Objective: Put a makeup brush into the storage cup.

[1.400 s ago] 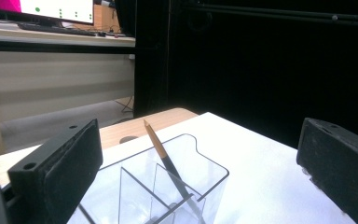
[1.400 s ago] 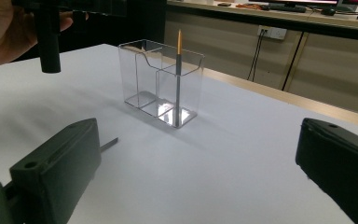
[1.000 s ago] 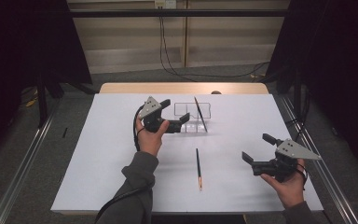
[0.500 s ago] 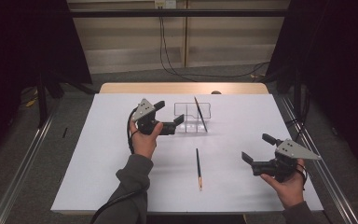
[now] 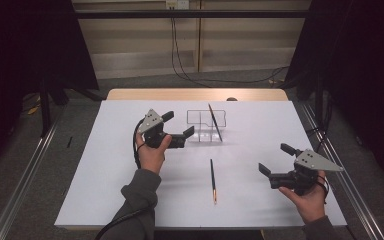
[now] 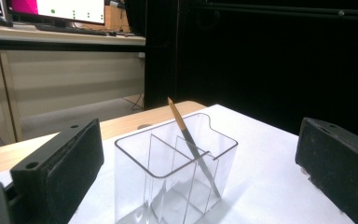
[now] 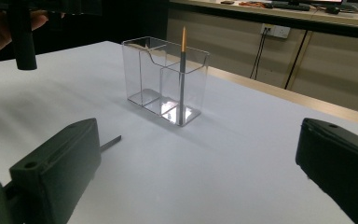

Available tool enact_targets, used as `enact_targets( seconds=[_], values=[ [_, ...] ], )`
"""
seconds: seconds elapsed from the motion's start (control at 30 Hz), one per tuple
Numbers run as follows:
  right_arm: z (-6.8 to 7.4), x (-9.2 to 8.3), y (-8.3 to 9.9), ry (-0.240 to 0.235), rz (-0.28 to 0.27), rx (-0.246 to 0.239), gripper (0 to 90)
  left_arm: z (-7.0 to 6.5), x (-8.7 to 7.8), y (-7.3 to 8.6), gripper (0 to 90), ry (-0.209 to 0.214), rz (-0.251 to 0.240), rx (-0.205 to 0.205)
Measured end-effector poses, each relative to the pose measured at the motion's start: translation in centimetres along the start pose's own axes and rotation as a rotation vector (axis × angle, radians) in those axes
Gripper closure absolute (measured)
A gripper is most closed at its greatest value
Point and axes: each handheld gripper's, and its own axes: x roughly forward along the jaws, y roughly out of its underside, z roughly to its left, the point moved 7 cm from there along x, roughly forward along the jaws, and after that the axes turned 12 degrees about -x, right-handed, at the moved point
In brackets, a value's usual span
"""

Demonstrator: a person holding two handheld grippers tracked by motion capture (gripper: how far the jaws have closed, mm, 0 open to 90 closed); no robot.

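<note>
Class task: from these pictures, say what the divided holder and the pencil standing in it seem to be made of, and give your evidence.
Holder: likely clear glossy plastic, since the table shows through its walls and its edges glint. Pencil: probably wood, with a dark matte coating and a bare tan end.

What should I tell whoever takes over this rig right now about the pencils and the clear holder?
Left gripper: open, holding nothing, close beside the clear holder.
Right gripper: open, holding nothing, near the table's right edge.
Done: one pencil leans inside the holder's right-hand compartment, seen from the high view.
Left: the second pencil lies flat on the white table in front of the holder, between the two hands, untouched. It probably goes into the holder next; the right gripper looks better placed to take it.
</note>
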Motion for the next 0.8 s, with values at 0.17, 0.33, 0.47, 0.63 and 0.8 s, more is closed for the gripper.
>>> enact_targets(
  seconds=[0.17, 0.33, 0.47, 0.63, 0.8],
  values=[
    [0.0, 0.1, 0.0, 0.001, 0.002, 0.000, 0.0, 0.0, -0.4, -0.2, 0.7, 0.007, 0.000, 0.011],
    [0.1, 0.1, 0.1, -0.003, 0.005, -0.004, 0.0, 0.0, -0.9, -0.1, 0.7, 0.010, -0.008, 0.003],
    [0.1, 0.1, 0.1, -0.004, 0.005, -0.005, 0.0, 0.0, -1.3, 0.1, 0.7, 0.005, -0.006, 0.011],
    [0.2, 0.2, 0.1, -0.005, 0.006, -0.008, 0.0, 0.3, -1.8, 0.1, 0.7, -0.002, -0.017, -0.006],
    [0.2, 0.2, 0.1, -0.010, 0.005, -0.007, 0.0, 0.4, -2.3, 0.1, 0.7, -0.008, -0.021, 0.001]
  ],
)
